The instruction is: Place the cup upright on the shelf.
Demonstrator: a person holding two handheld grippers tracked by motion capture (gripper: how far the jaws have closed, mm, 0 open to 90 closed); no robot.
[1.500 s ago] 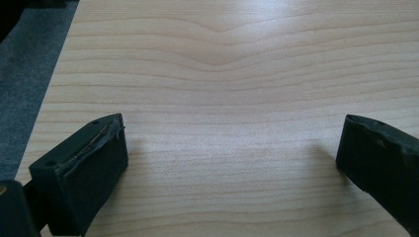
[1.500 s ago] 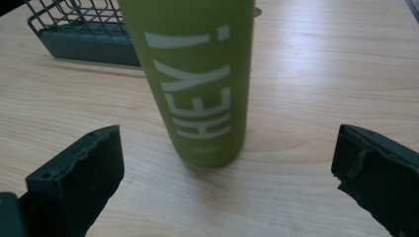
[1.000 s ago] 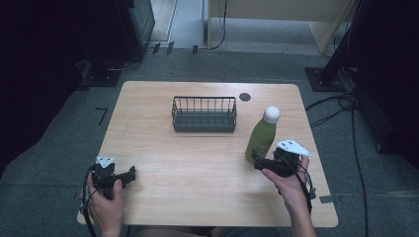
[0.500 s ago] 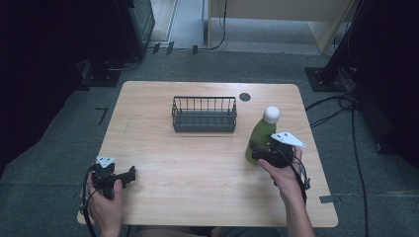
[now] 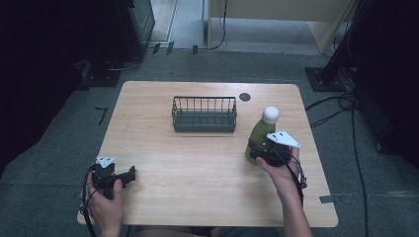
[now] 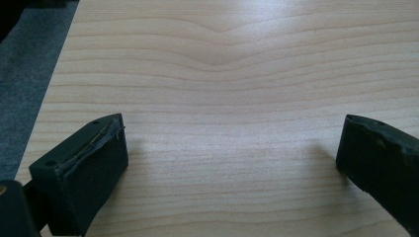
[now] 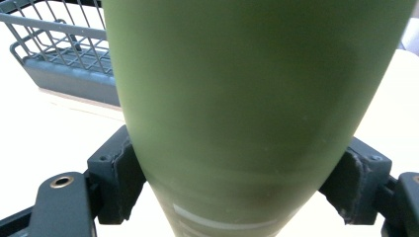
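The green bottle (image 5: 258, 134) stands right of centre on the worktop (image 5: 197, 168), the right gripper (image 5: 261, 150) with fingers clamped low on its smooth body. Probably liquid-heavy and slippery. Left gripper (image 5: 129, 174), bottom left, spreads wide, empty.

A light wooden table (image 5: 197, 163) stands on grey carpet. The wire basket (image 5: 204, 114) sits toward twelve o'clock. A green bottle (image 5: 259, 133) stands at three.

Smooth matt green bottle (image 7: 257, 108), dark wire-mesh metal basket (image 5: 204, 114), pale wood-grain table (image 5: 197, 168) with soft sheen.
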